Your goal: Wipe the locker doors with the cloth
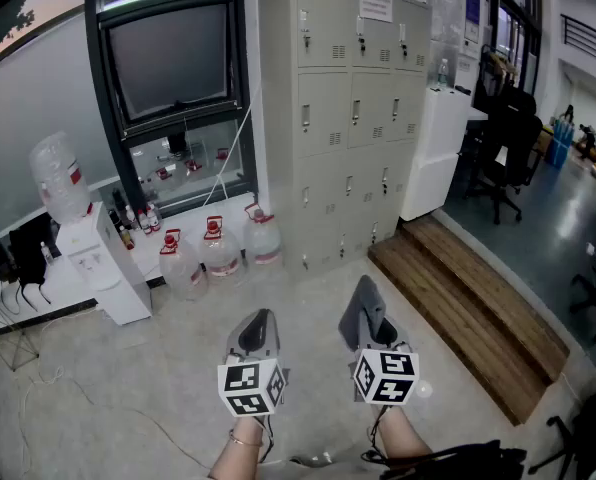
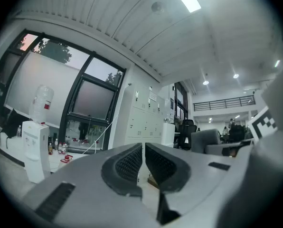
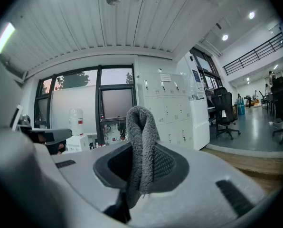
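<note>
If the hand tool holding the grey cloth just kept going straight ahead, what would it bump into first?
Probably the lockers, around their lower doors; depth is hard to judge. Only bare floor lies between them and the right gripper, which is shut on the cloth.

Left gripper [image 1: 257,320]: held low, pointed forward, jaws closed to a thin slit, nothing between. Right gripper [image 1: 367,303]: just beside, level, pointed forward, jaws clamped on folded grey cloth [image 3: 141,137]. Left wrist [image 1: 241,446] and right wrist [image 1: 400,430]: bare, extended from lower edge of head view.
</note>
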Demonstrator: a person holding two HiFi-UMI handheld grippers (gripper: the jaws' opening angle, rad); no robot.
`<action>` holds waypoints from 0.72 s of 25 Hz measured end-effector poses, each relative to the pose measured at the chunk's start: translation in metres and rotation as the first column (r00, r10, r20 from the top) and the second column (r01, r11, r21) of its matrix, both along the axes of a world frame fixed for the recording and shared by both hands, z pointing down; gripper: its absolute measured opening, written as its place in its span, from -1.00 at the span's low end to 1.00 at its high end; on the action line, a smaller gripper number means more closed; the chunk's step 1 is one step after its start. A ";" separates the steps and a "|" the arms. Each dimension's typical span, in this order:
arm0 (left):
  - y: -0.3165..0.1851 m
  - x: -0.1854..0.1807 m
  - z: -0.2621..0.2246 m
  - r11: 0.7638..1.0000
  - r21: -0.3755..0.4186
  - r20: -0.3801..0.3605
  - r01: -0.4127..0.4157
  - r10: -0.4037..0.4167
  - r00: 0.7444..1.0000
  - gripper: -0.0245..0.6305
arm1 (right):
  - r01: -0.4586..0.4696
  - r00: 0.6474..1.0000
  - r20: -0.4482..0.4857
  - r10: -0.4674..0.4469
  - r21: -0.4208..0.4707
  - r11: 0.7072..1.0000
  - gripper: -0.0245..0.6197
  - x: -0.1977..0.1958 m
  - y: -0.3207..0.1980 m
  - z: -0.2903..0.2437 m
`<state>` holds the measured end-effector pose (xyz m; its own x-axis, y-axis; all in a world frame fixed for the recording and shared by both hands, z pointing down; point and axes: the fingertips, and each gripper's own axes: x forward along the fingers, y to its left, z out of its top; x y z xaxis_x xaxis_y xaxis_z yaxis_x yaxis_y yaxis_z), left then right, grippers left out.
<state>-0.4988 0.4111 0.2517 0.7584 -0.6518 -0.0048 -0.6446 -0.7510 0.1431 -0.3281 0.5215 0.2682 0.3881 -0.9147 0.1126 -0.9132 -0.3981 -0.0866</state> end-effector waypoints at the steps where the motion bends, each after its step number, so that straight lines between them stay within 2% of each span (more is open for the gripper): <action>1: -0.002 0.000 0.000 1.000 0.001 -0.002 -0.002 0.002 1.000 -0.85 | -0.002 1.000 -0.001 0.002 0.002 1.000 -0.74 0.000 -0.002 0.000; 8: -0.018 0.004 -0.002 1.000 0.013 -0.002 -0.016 0.016 1.000 -0.85 | -0.032 0.999 -0.005 0.032 -0.009 0.999 -0.74 0.005 -0.013 0.003; 18: -0.043 0.011 0.004 0.997 0.024 0.017 -0.070 0.070 0.997 -0.85 | -0.081 0.996 0.036 0.081 0.006 0.997 -0.72 0.009 -0.031 0.011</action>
